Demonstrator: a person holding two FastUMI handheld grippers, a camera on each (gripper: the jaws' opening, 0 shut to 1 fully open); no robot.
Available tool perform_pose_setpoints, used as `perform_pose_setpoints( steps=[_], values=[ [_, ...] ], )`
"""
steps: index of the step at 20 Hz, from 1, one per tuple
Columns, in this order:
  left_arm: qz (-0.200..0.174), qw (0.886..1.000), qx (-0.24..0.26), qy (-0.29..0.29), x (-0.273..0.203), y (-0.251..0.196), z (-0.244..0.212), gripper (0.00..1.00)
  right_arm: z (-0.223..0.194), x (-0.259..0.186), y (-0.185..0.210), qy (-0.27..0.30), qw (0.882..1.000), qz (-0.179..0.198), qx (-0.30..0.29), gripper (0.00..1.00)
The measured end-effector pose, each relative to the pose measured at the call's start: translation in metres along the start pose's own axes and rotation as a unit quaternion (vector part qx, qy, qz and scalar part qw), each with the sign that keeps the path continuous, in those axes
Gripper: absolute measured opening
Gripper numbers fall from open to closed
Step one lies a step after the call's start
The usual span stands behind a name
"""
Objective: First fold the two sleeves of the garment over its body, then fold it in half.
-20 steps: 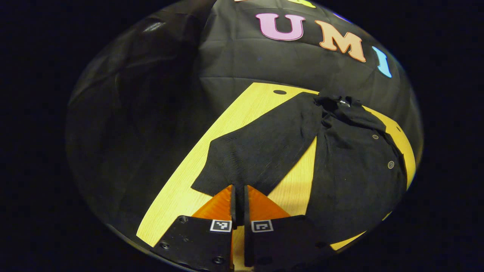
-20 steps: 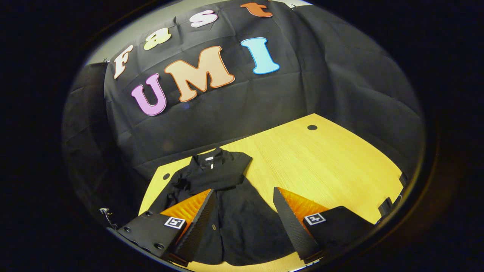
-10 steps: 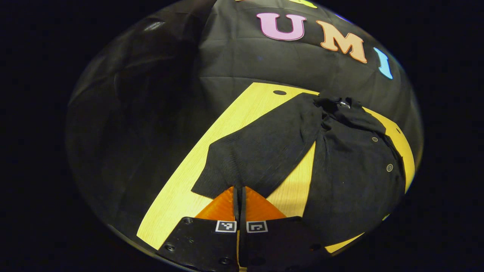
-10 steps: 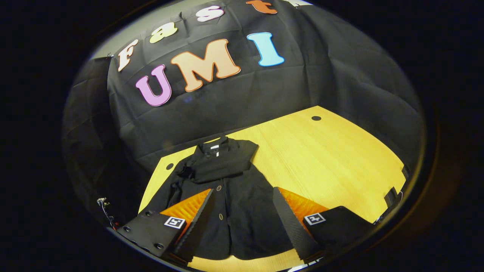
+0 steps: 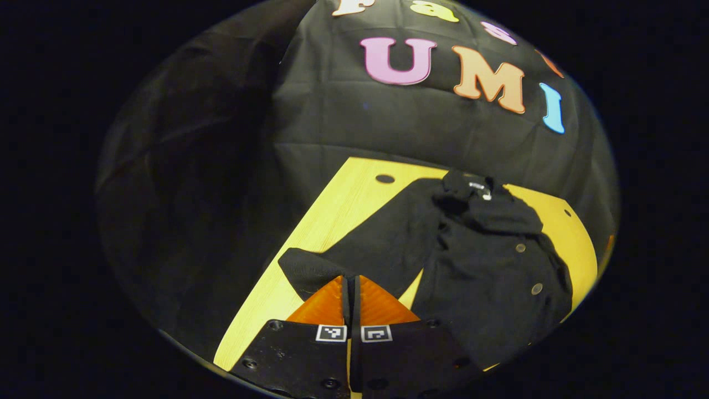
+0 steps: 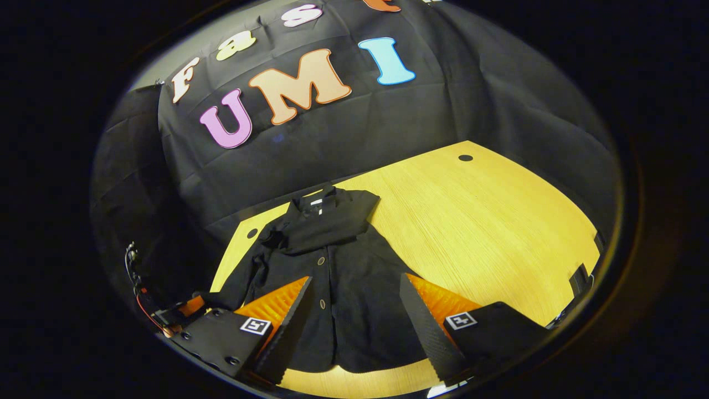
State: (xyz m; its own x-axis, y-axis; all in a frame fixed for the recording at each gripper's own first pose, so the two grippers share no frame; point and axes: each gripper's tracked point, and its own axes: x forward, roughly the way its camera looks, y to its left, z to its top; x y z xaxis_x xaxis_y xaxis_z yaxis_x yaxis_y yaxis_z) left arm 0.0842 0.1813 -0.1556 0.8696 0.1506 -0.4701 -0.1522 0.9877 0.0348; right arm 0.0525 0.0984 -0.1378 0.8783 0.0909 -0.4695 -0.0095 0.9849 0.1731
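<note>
The black garment (image 6: 338, 277) is spread on the yellow desk (image 6: 487, 221), collar toward the booth wall and hem toward the near edge. One sleeve (image 6: 332, 219) is already laid across the chest, just below the collar. The other sleeve (image 5: 382, 249) is stretched out from the shoulder over the desk, and its cuff end is clamped in the left gripper (image 5: 350, 285), whose fingers are pressed together on the cloth; a small bulge of fabric is raised beside the tips.

The right gripper (image 6: 354, 310) is held above the lower body of the garment with its fingers wide apart and nothing between them.

The step in hand is judged to be the second sleeve fold. It is best done if the cuff is lifted only enough to clear the desk, then carried in an arc across the button placket (image 5: 526, 269), so that the crease is formed at the shoulder seam and not partway down the body. The sleeve should be kept taut but not pulled, or the whole garment may be dragged sideways. The body could be steadied by the open right gripper if it is lowered onto the cloth
</note>
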Motion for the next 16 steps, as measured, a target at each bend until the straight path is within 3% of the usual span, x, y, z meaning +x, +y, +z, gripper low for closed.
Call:
perform_pose_setpoints(
  steps=[1, 7, 11, 12, 13, 14, 16],
  values=[
    [-0.006, 1.000, 0.000, -0.004, 0.002, -0.015, 0.012, 0.00, 0.000, 0.000, -0.004, 0.007, 1.000, 0.008, 0.002, 0.98],
    [-0.065, 0.996, 0.006, -0.062, 0.029, -0.133, 0.086, 0.00, -0.006, 0.011, -0.041, 0.050, 0.998, 0.026, -0.031, 0.99],
    [-0.094, 0.993, 0.035, -0.062, 0.052, -0.209, 0.100, 0.00, -0.010, 0.021, -0.066, 0.083, 0.995, 0.040, -0.038, 0.99],
    [-0.102, 0.992, 0.037, -0.062, 0.058, -0.228, 0.103, 0.00, -0.010, 0.023, -0.072, 0.088, 0.995, 0.043, -0.035, 0.94],
    [-0.110, 0.991, 0.039, -0.062, 0.063, -0.246, 0.105, 0.00, -0.010, 0.025, -0.077, 0.093, 0.994, 0.046, -0.031, 0.98],
    [-0.118, 0.990, 0.043, -0.060, 0.067, -0.265, 0.104, 0.00, -0.010, 0.027, -0.082, 0.099, 0.993, 0.050, -0.028, 0.94],
    [-0.128, 0.989, 0.055, -0.058, 0.080, -0.297, 0.106, 0.00, -0.012, 0.030, -0.088, 0.111, 0.992, 0.059, -0.025, 0.98]
  ],
)
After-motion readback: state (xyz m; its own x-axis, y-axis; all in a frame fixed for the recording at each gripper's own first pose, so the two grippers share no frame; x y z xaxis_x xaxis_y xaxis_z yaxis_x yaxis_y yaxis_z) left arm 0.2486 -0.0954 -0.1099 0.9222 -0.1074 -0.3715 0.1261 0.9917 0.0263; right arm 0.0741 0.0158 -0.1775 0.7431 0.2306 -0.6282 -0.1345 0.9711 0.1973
